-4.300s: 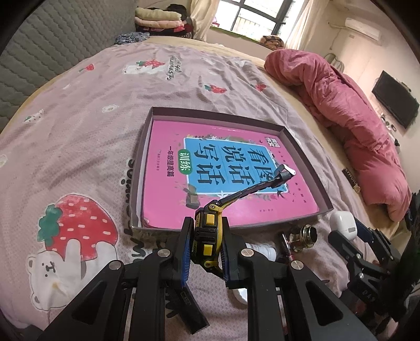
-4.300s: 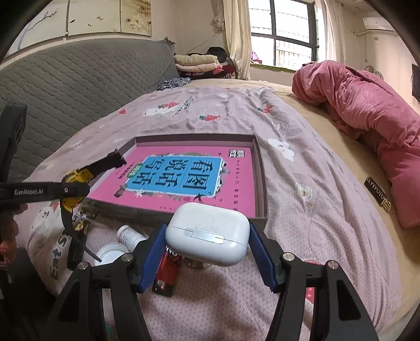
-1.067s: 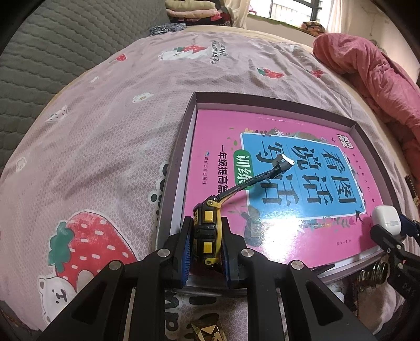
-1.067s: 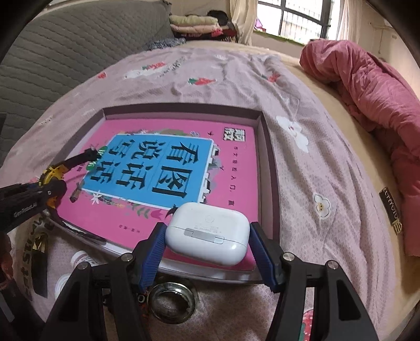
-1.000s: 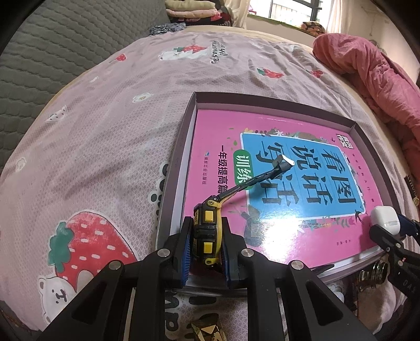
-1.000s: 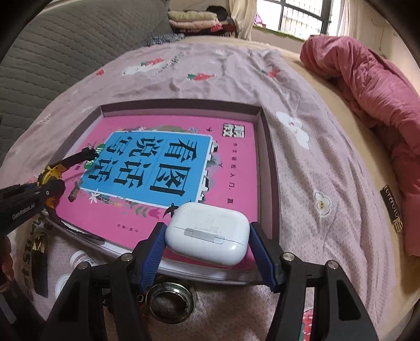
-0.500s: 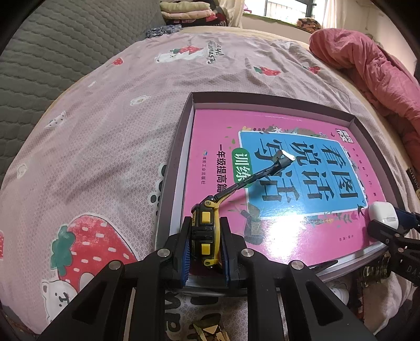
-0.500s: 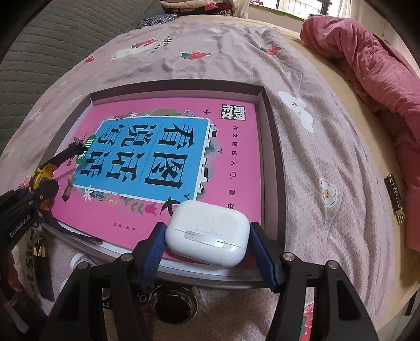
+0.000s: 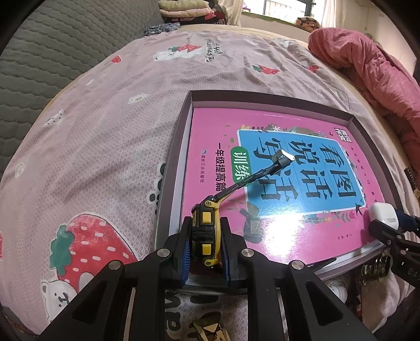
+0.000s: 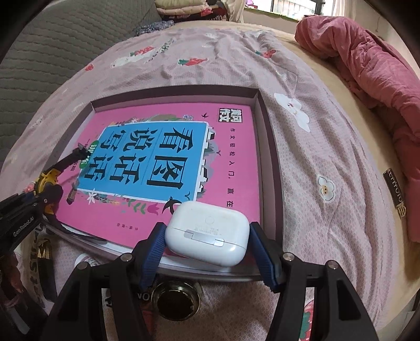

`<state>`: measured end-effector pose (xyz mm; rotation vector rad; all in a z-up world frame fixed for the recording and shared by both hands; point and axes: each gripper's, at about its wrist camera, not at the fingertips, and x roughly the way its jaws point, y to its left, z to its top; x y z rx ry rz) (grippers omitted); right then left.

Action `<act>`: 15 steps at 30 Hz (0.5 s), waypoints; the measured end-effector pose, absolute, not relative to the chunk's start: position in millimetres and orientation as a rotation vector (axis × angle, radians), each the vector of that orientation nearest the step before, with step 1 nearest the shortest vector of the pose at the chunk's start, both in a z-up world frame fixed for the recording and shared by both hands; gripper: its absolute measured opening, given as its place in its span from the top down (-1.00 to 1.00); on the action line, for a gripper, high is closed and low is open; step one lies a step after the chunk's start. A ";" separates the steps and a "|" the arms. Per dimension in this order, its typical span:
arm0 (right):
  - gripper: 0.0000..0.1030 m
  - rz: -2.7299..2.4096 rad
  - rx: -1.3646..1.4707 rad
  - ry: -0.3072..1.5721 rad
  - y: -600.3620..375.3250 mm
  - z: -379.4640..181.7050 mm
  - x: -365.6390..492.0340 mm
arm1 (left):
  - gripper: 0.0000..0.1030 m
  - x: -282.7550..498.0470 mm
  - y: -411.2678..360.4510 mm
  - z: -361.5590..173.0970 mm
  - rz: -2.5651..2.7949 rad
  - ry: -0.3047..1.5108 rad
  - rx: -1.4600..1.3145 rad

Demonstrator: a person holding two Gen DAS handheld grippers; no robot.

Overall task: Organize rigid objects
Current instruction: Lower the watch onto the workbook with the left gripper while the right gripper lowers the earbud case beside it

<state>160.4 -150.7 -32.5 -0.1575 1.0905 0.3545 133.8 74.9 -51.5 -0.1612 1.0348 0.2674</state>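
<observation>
Bed (image 9: pixel 110 110) (grey headboard (image 9: pixel 52 47)) under daylit window (image 9: pixel 283 10).

I'm seeing a pink book (image 10: pixel 231 162) w/ blue title panel, centre frame, in a mauve tray (image 10: pixel 270 147). Yellow-black tape measure (image 9: pixel 206 233), lower centre. White earbud case (image 10: pixel 207 232). Lilac bedsheet (image 9: pixel 105 131) showing strawberry & bear prints.

Book cover, blue panel: the pink book (image 10: pixel 183 168) carries large black characters 看图说话写话.
Book cover, green oval: 训练, beside the blue panel.
Book cover, side line: 一年级提高篇 in black on the pink, clearest in the left wrist view (image 9: pixel 223 168).
Left gripper body: white lettering "GenRobot.AI" (image 10: pixel 23 225), seen from the right wrist view.
Bedsheet (image 9: pixel 105 131): dark printed letters near the bear and strawberry prints, too distorted to read.
</observation>
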 end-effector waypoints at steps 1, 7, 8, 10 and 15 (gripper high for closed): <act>-0.23 0.356 -0.151 1.090 -151.7 -32.1 160.0 | 0.62 134.0 74.0 -51.6 0.268 1.036 -0.156; -0.23 0.357 -0.130 1.068 -155.0 -27.2 156.1 | 0.62 133.9 73.6 -52.2 0.264 1.038 -0.152; -0.23 0.358 -0.125 1.062 -156.2 -26.0 154.9 | 0.62 133.7 74.0 -52.2 0.263 1.037 -0.153; -0.23 0.359 -0.117 1.050 -157.9 -24.4 152.8 | 0.62 133.8 73.9 -52.1 0.262 1.038 -0.153; -0.23 0.344 -0.117 0.997 -163.3 -16.6 144.9 | 0.62 133.9 76.4 -51.9 0.253 1.040 -0.172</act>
